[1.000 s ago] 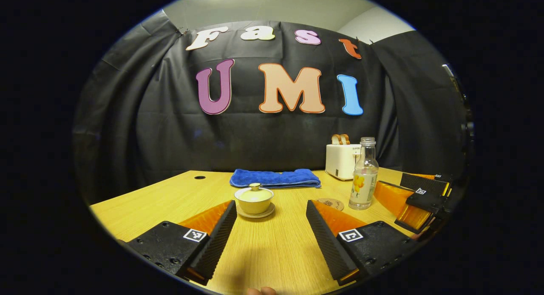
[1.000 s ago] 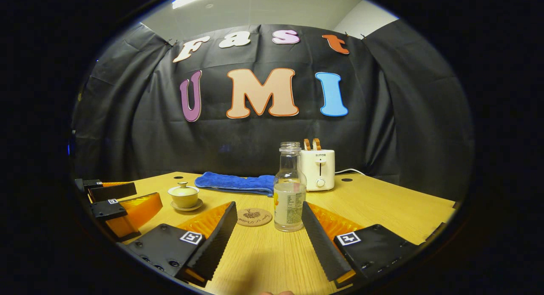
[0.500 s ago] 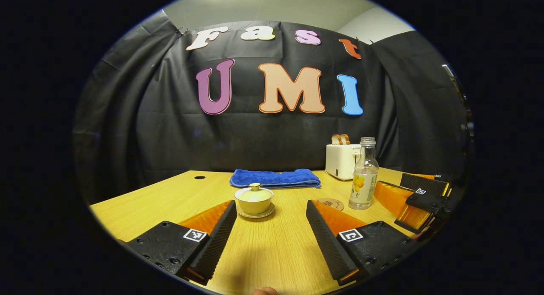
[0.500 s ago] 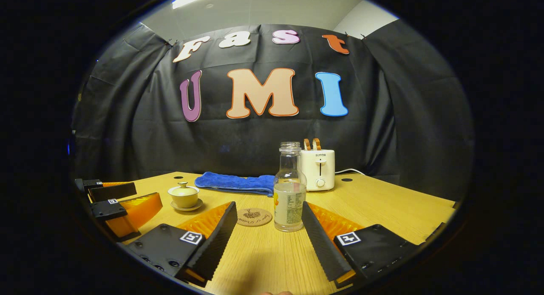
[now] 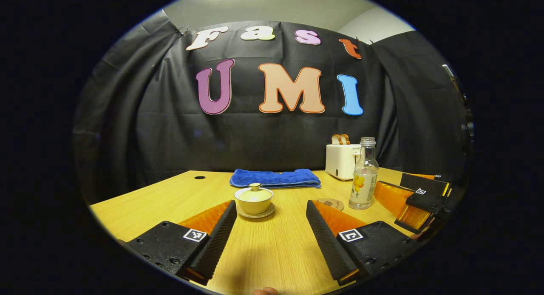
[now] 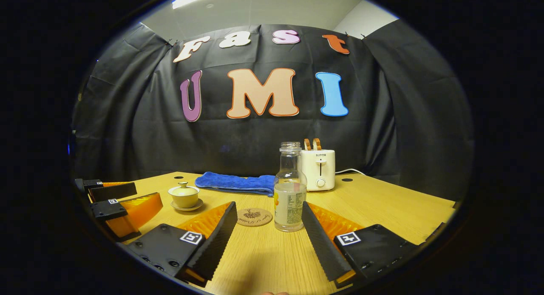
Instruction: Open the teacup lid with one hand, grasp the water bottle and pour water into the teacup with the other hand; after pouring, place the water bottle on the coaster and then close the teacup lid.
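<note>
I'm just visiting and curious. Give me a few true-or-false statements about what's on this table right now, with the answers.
1. The lid sits on the teacup. True.
2. The water bottle stands on the coaster. False: it stands on the table beside it.
3. The right gripper is shut on the bottle. False: its jaws are open, nothing held.
4. A blue towel lies behind the teacup. True.
5. The toaster lies tipped over. False: it stands upright.

blue towel (image 5: 275,178), cream teacup (image 5: 254,200), white toaster (image 6: 318,169)
</note>
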